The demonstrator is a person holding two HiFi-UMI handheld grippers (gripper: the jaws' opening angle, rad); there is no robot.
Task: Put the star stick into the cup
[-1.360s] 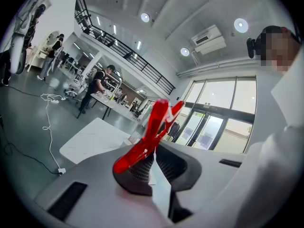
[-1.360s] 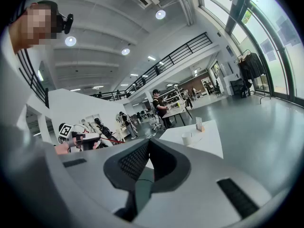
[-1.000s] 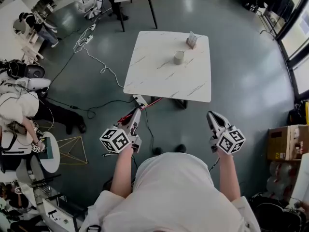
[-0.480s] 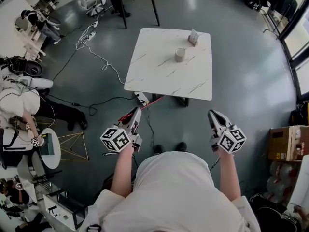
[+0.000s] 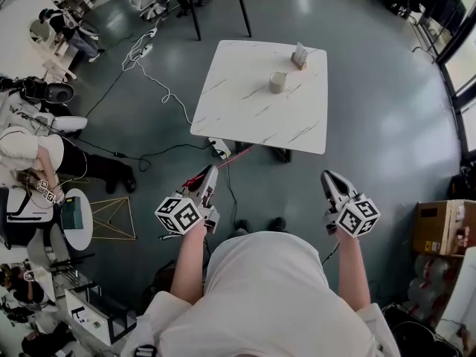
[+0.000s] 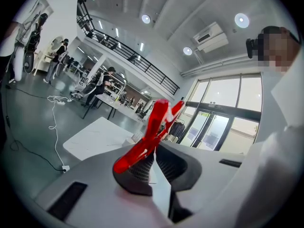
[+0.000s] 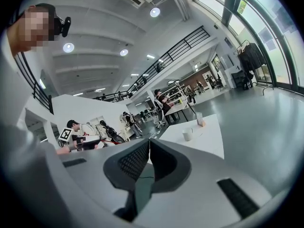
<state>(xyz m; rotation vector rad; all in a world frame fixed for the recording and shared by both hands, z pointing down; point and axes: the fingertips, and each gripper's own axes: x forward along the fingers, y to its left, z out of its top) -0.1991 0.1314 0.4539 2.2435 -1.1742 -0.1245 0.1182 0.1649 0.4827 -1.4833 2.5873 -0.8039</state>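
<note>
Left tongs (image 6: 151, 170) are pinching the red plastic star stick (image 6: 153, 129) low, freeing its tip for the beige cup (image 5: 277, 82) on the white marbled desk (image 5: 238, 117); I am reading the right tongs (image 7: 146, 160) as pressed together, empty.

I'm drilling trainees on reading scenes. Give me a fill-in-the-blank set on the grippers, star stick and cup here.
The left gripper is shut on the star stick, whose colour is ___.
The right gripper, jaws together, holds ___.
The cup stands ___ the white table.
Missing: red; nothing; on.
</note>
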